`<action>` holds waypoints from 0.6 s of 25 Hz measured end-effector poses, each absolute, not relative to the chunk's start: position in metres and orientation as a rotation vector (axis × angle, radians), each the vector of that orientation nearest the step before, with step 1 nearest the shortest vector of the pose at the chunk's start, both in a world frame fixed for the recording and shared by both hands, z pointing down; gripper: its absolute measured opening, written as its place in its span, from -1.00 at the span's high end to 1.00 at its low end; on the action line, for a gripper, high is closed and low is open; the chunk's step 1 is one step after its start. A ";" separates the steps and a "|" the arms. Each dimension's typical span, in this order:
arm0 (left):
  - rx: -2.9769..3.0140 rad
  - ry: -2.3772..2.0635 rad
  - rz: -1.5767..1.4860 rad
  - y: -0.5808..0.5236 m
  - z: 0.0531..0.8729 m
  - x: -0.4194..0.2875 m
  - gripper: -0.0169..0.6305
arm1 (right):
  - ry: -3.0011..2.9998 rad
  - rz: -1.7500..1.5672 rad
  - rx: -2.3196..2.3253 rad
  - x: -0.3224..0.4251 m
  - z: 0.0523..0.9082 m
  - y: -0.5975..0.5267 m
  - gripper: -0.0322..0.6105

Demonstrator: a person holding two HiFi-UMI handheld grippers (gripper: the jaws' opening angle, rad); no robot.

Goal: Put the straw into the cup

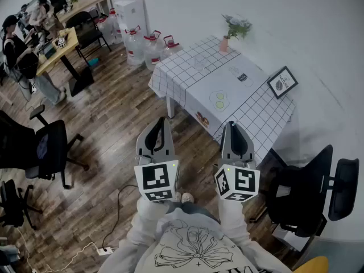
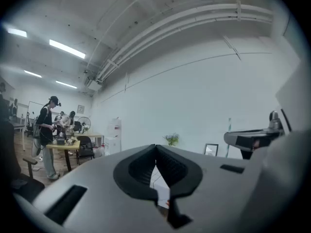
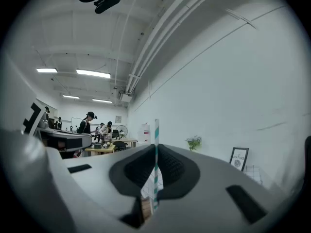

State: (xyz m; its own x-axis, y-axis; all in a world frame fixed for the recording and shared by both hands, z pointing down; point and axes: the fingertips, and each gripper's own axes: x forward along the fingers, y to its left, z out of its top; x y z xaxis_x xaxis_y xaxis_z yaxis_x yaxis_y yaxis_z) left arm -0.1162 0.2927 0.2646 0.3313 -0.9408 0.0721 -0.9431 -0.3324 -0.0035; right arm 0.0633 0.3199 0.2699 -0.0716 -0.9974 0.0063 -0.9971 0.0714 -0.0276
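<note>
A teal-and-white striped straw (image 3: 156, 135) stands upright between the jaws of my right gripper (image 3: 155, 149), which is shut on it. In the head view the right gripper (image 1: 232, 125) is held over the wooden floor, just short of the table's near edge, and the straw does not show there. My left gripper (image 1: 160, 121) hangs beside it, level with it. Its jaws are shut with nothing between them (image 2: 155, 148). On the checked tablecloth lies a small clear cup-like thing with a dark band (image 1: 243, 77), well ahead of both grippers.
The table (image 1: 187, 73) also bears a plate with green pieces (image 1: 219, 100), a framed picture (image 1: 282, 82) and a potted plant (image 1: 227, 38). Water jugs (image 1: 149, 44) stand behind it. Black office chairs sit at the right (image 1: 307, 198) and left (image 1: 48, 147). People work at a far desk (image 1: 54, 47).
</note>
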 end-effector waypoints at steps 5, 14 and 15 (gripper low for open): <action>2.526 -1.790 0.097 0.288 0.266 -0.117 0.93 | 2.289 -0.041 -2.132 0.063 0.271 0.316 0.86; 2.513 -1.801 0.104 0.280 0.272 -0.108 0.93 | 2.301 -0.076 -2.115 0.072 0.279 0.305 0.86; 2.509 -1.802 0.106 0.279 0.274 -0.107 0.93 | 2.306 -0.076 -2.112 0.073 0.280 0.303 0.86</action>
